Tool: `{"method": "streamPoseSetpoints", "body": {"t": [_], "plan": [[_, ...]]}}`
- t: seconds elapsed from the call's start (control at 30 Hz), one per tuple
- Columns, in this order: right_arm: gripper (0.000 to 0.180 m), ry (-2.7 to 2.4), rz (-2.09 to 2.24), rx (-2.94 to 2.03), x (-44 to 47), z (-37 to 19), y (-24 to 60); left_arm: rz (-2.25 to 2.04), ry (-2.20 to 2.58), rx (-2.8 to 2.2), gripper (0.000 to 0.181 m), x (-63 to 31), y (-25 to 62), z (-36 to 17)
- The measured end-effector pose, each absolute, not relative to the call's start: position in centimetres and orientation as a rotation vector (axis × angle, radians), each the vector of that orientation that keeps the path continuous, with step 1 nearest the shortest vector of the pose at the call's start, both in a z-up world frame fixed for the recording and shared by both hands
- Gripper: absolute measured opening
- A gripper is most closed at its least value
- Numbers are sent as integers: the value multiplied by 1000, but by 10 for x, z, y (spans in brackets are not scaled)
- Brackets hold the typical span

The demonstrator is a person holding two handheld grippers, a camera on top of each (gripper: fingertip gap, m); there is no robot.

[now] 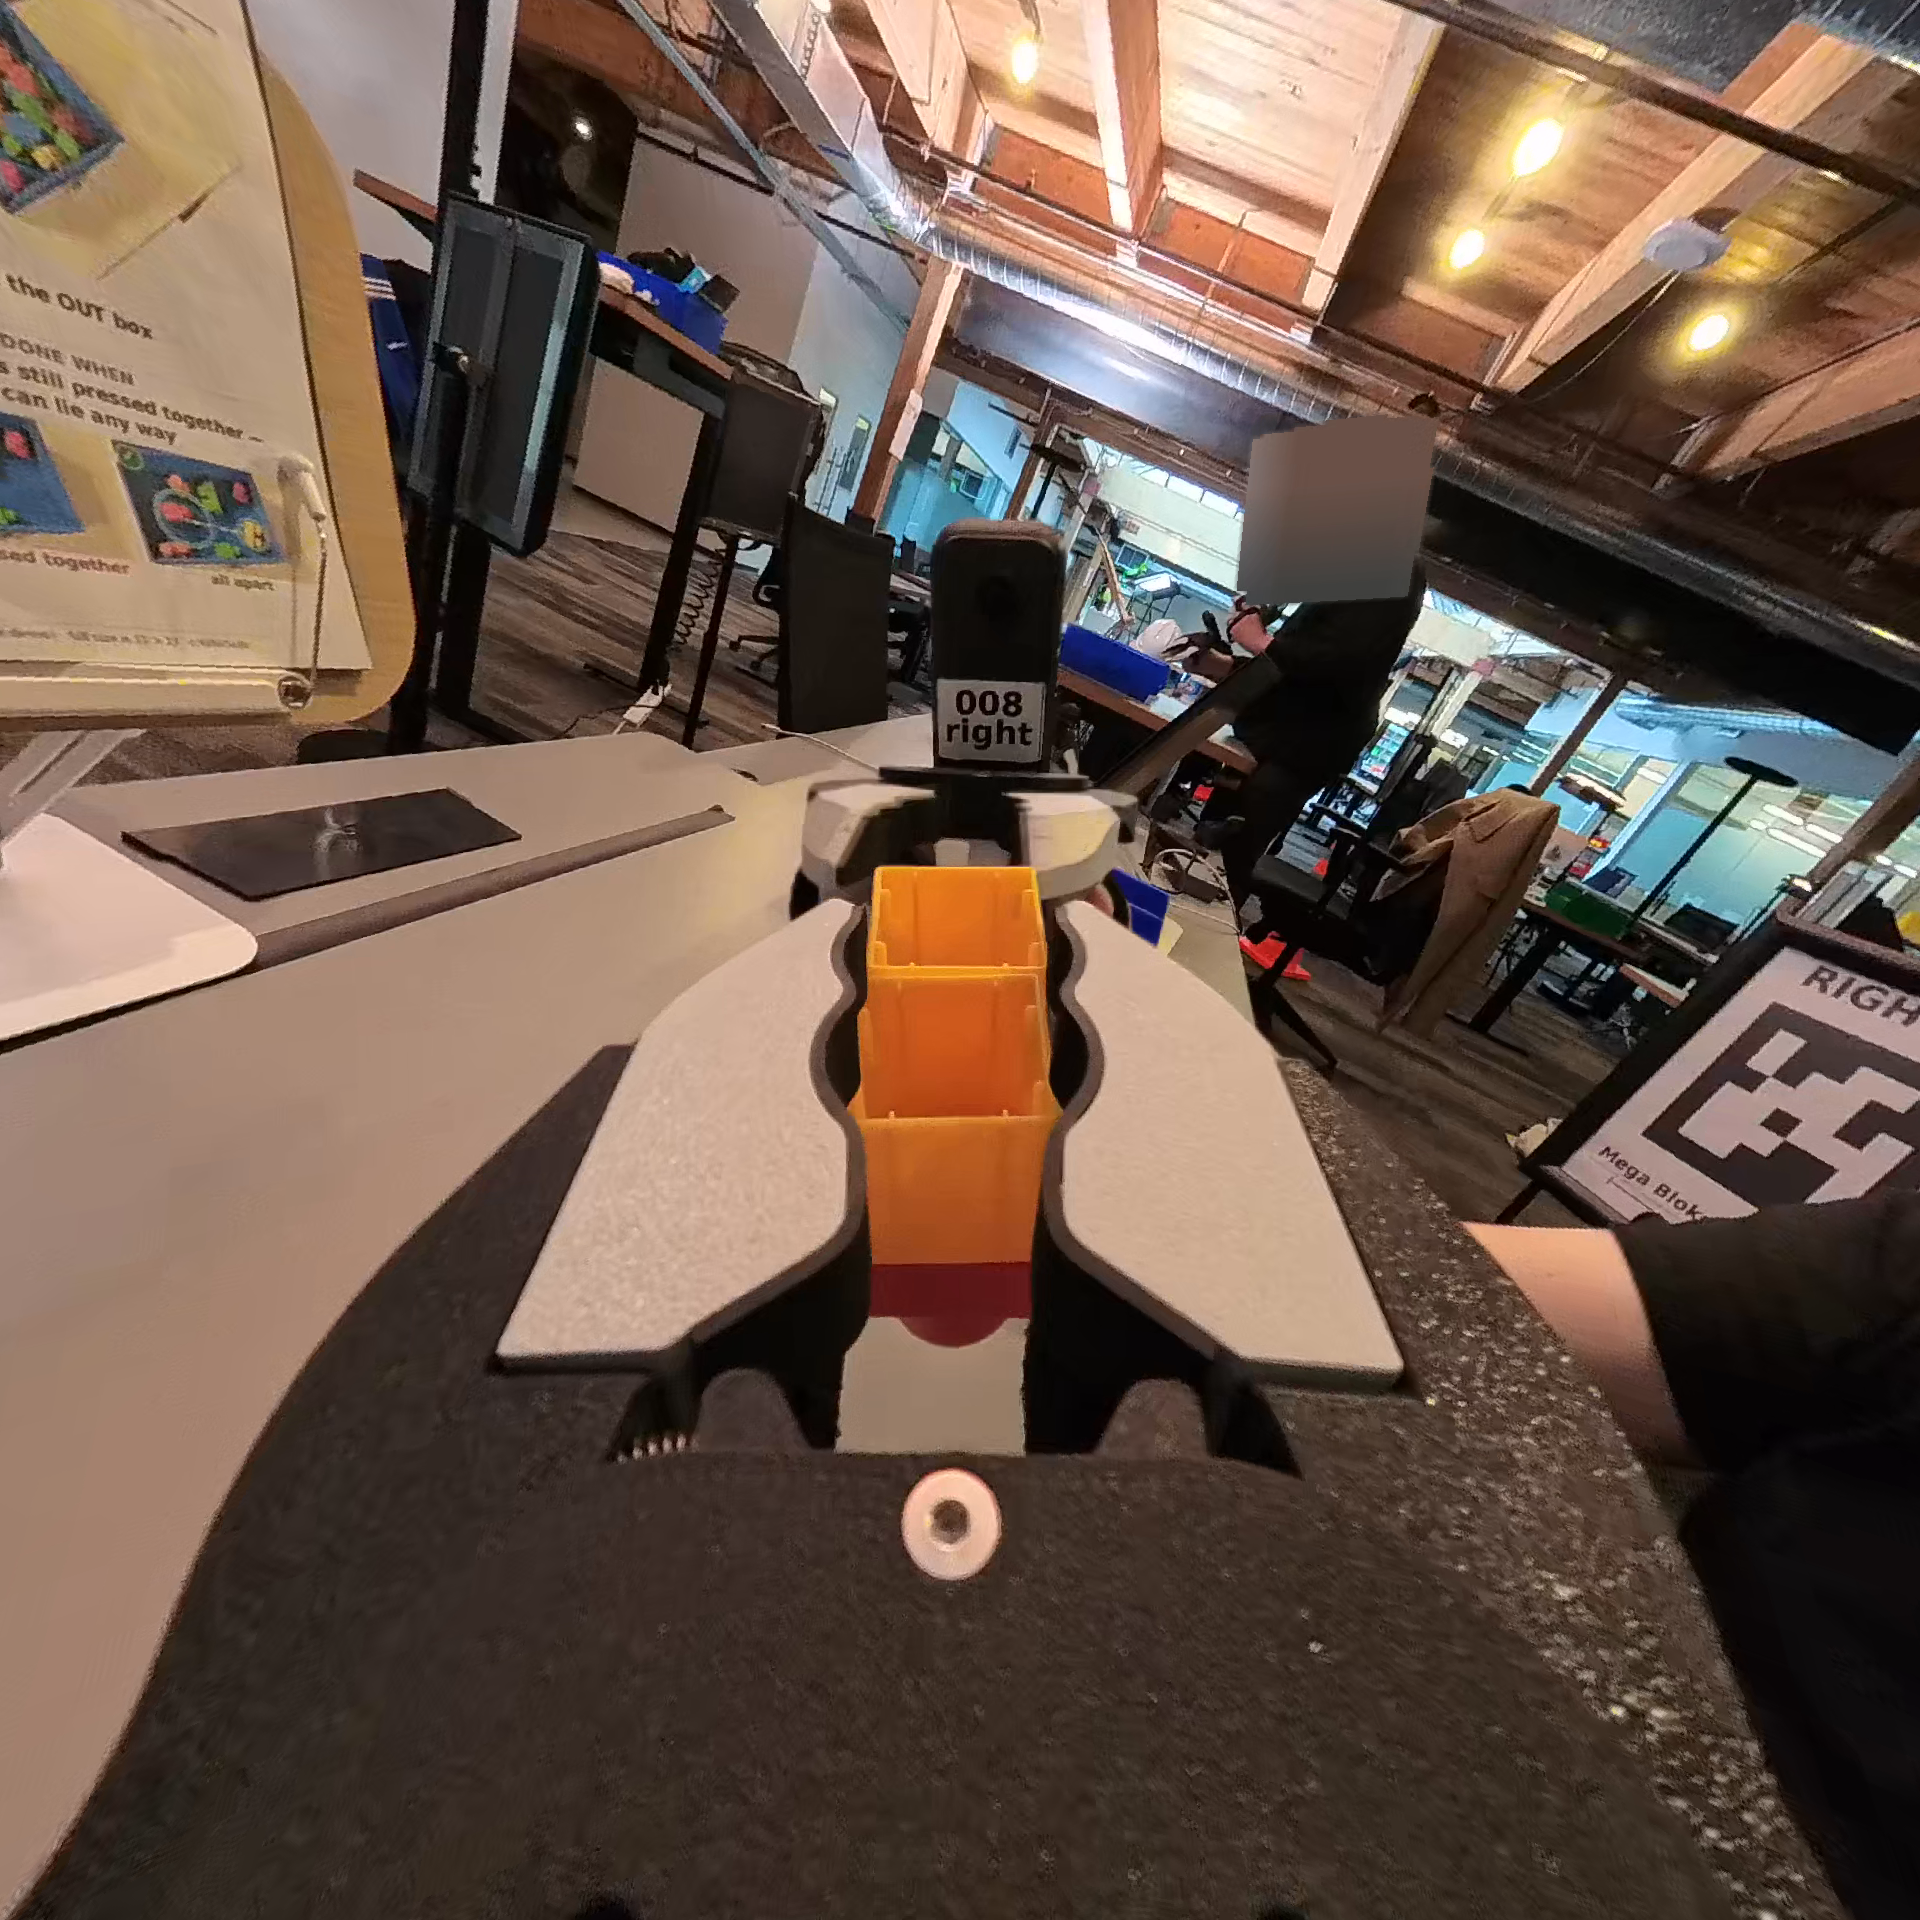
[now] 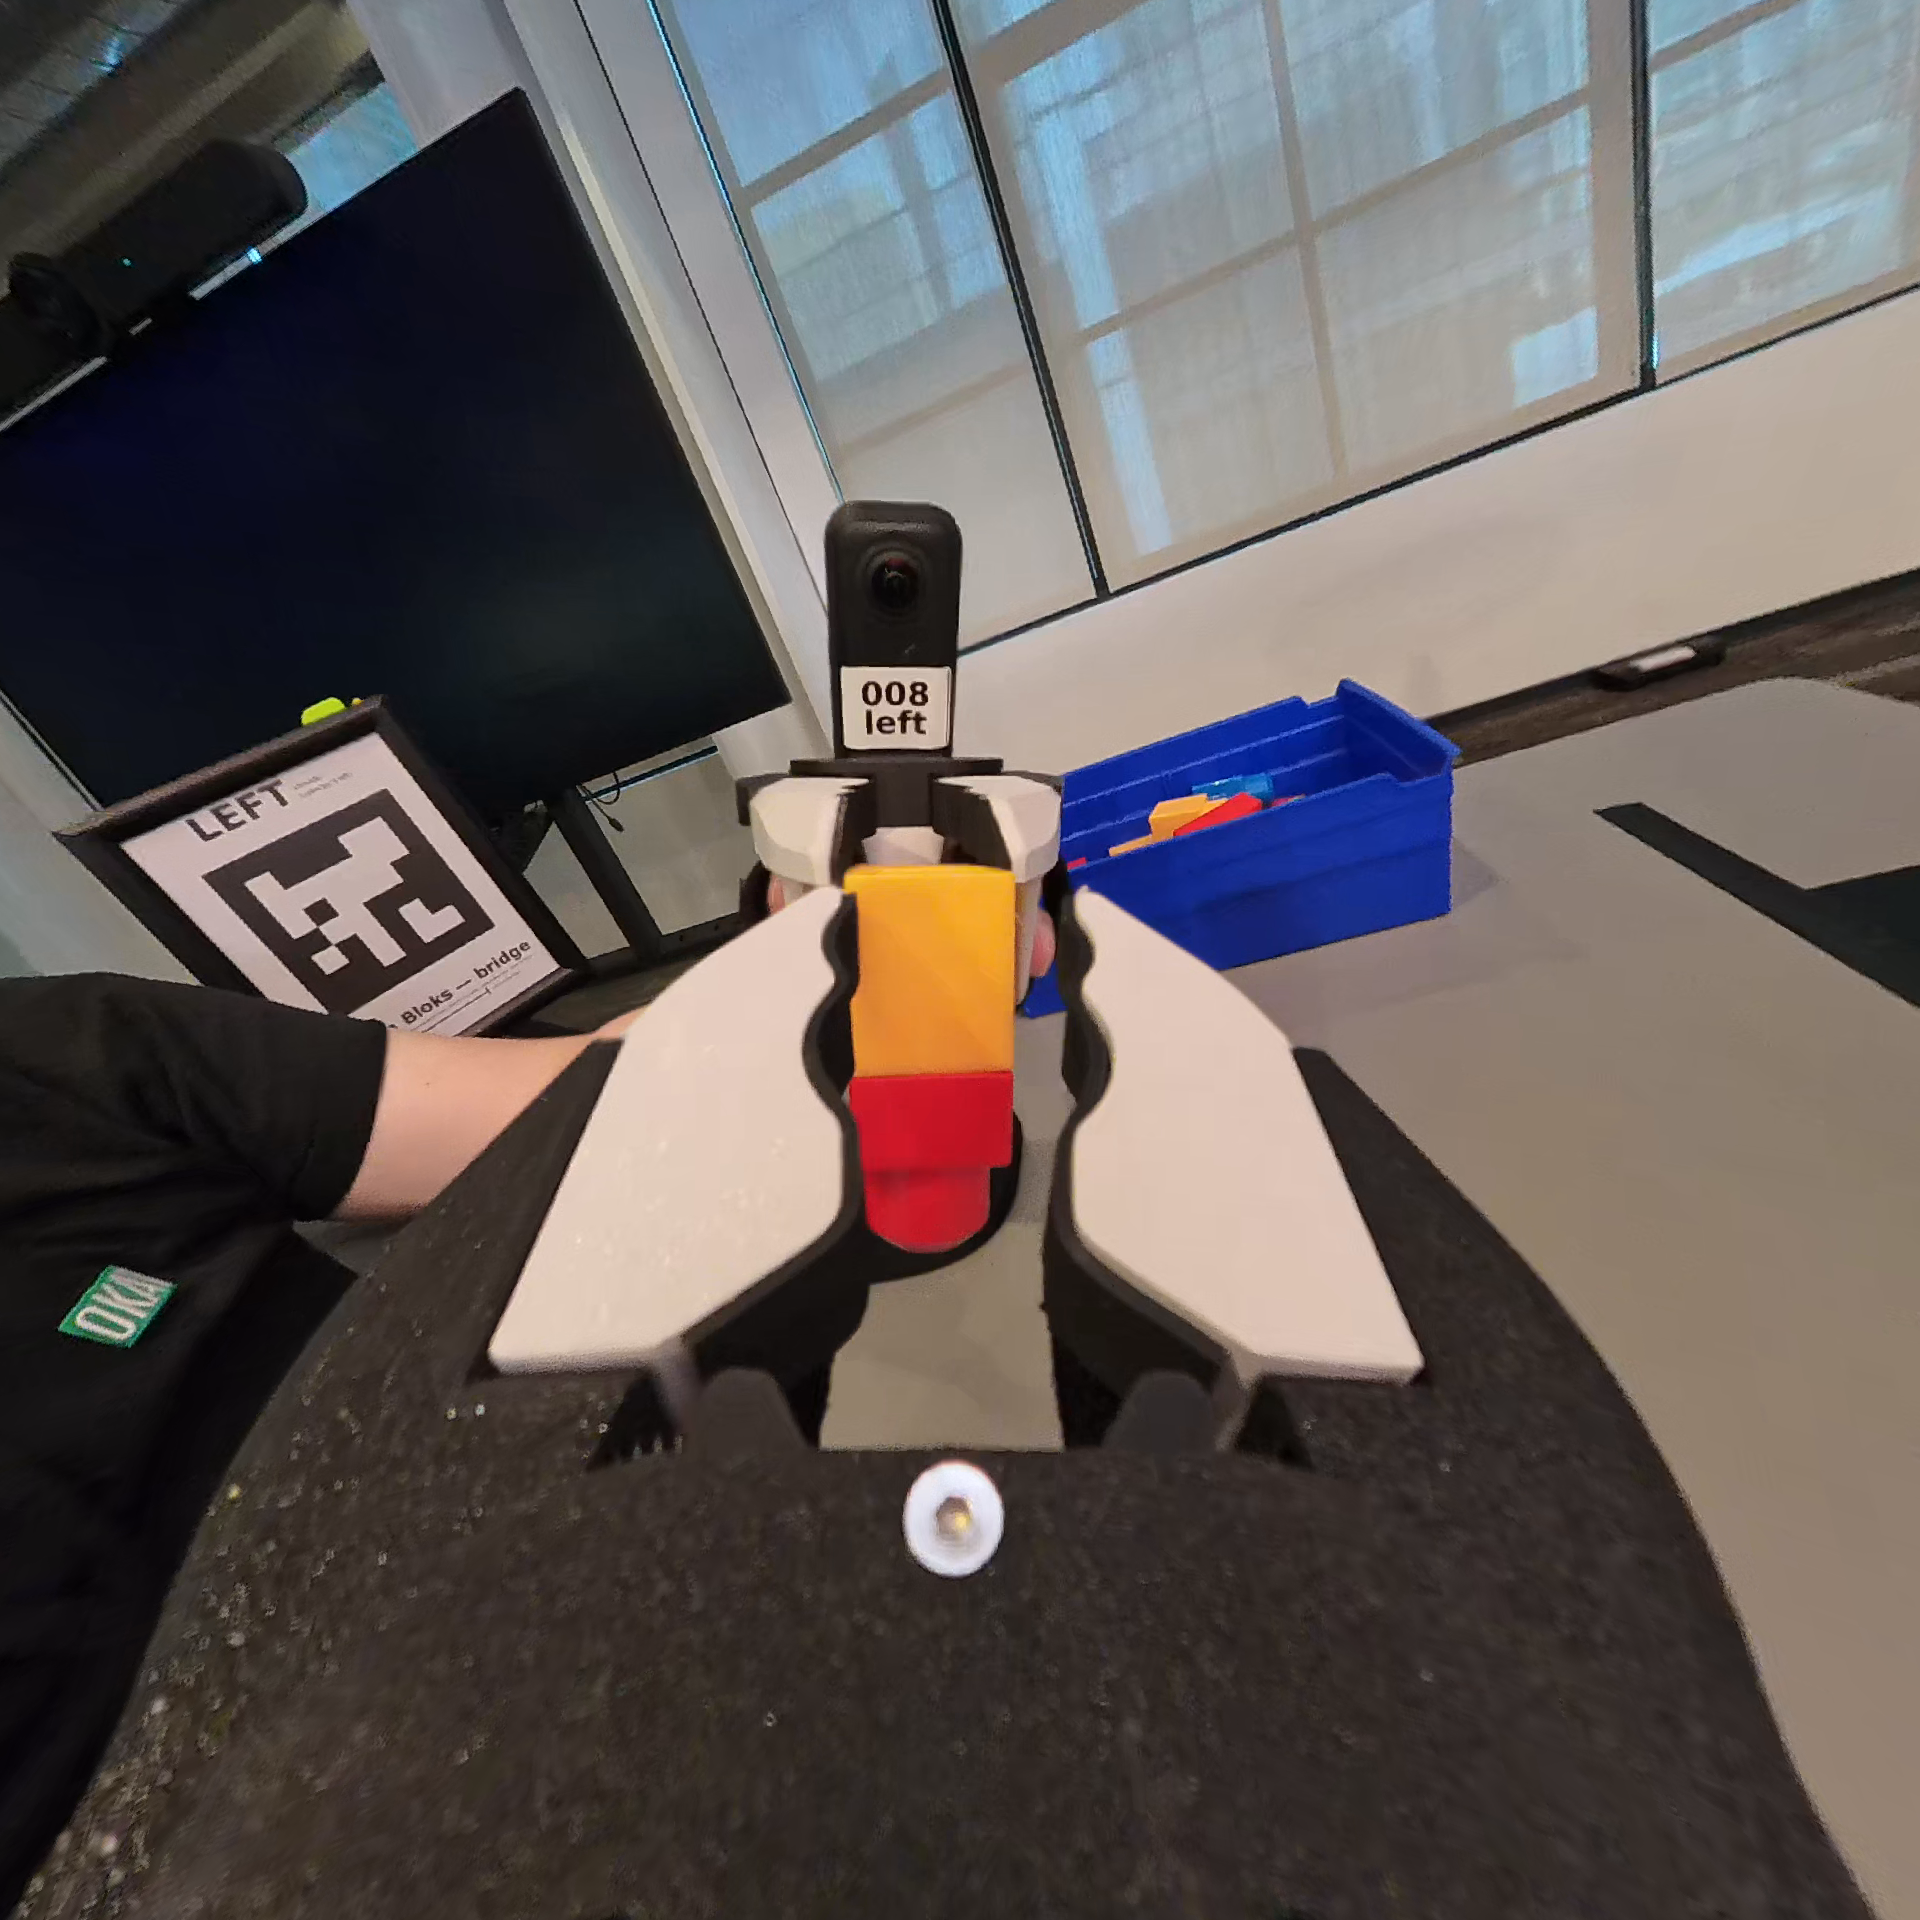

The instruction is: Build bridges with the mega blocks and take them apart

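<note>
Grippers held nose to nose above the grey surface (image 2: 1558, 1039), each facing the other's camera. Left gripper (image 1: 951, 1023) level, jaws clamped on the orange block (image 1: 951, 1081) — hollow underside up in its own view, three open cells in a row. Right gripper (image 2: 940, 1023) opposite, jaws closed in around the red block (image 2: 930, 1127); firm contact on the red sides hard to confirm. Red block pressed onto one end of the orange one, a single round stud pointing back toward the right camera. In the left wrist view, only a strip of red below the orange. Smooth orange side up in the right wrist view. Bare forearm (image 2: 468, 1101) and black sleeve reaching in from the left. Blue bin (image 2: 1299, 862) on the surface behind — loose blocks inside.
</note>
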State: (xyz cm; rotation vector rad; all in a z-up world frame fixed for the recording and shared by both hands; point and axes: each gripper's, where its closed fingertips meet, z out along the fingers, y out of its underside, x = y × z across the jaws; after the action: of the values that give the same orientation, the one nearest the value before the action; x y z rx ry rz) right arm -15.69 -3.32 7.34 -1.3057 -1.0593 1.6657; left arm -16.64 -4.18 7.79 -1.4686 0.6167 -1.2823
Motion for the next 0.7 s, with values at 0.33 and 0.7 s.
{"method": "streamPoseSetpoints", "body": {"t": [0.33,0.7], "plan": [[61,-1156,1744,-1333,-167,44,-41,-1280,538,-1446,33,-184,-31,83],[36,-1366,1579,-1470,-170,20,-50,-1261,750,-1643,48,-178,-45,58]]}}
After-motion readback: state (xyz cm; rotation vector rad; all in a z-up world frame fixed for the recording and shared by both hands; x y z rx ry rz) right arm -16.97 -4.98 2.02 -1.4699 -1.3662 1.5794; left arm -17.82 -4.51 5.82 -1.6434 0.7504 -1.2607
